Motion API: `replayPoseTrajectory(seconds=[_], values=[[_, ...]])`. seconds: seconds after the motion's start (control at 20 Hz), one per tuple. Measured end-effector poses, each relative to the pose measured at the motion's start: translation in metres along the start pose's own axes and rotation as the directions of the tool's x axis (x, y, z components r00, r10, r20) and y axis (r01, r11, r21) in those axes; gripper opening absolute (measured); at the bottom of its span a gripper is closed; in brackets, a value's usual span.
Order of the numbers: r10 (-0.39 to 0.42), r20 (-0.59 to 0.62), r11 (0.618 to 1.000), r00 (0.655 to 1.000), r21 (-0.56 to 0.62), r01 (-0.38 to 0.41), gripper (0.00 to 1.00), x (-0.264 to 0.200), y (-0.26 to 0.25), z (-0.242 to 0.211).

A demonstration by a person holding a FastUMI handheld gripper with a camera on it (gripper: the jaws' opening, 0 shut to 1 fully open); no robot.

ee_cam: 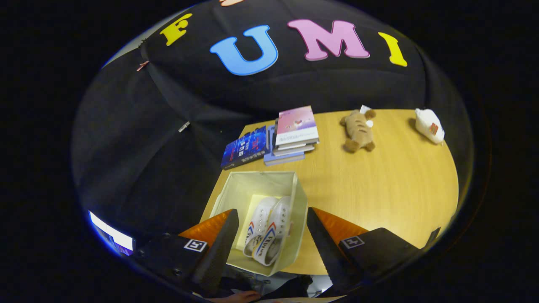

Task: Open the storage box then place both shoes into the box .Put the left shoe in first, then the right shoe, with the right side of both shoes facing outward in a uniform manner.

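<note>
Tongs (269, 235) hang open, gripping nothing — between their fingers sits the box (300, 202) on the bench (391, 189), 2 shoes (267, 231) inside it.

We see the counter (379, 185) evenly and brightly lit from above with soft shadows, the surroundings dim, straight edges bowed by fisheye distortion, and the spread tongs (271, 229) slightly blurred.

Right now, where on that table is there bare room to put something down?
Bare table lies right of the box, below the plush toy. Books crowd the far left. Both shoes fill the box. The gripper hangs open, holding nothing.
</note>
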State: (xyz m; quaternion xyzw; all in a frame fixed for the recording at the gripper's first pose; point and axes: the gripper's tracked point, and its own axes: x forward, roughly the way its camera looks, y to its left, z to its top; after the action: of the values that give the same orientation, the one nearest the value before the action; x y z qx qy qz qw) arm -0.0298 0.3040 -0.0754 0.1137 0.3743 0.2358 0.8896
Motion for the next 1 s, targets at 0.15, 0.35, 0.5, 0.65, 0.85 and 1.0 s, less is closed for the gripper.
replayPoseTrajectory(seconds=[0.15,0.35,0.5,0.65,0.85,1.0], values=[[0.003,0.151,0.995,0.989,-0.104,0.013,0.99,-0.045,-0.044,0.047],[0.048,0.353,0.977,0.934,-0.213,0.031,0.98,-0.110,-0.094,0.104],[0.051,0.519,0.962,0.853,-0.256,0.098,0.98,-0.161,-0.131,0.145],[0.057,0.639,0.963,0.767,-0.237,0.126,0.98,-0.211,-0.155,0.166],[0.009,0.741,0.967,0.672,-0.178,0.183,0.98,-0.251,-0.187,0.176],[-0.056,0.735,0.960,0.676,-0.147,0.239,0.98,-0.250,-0.207,0.160]])
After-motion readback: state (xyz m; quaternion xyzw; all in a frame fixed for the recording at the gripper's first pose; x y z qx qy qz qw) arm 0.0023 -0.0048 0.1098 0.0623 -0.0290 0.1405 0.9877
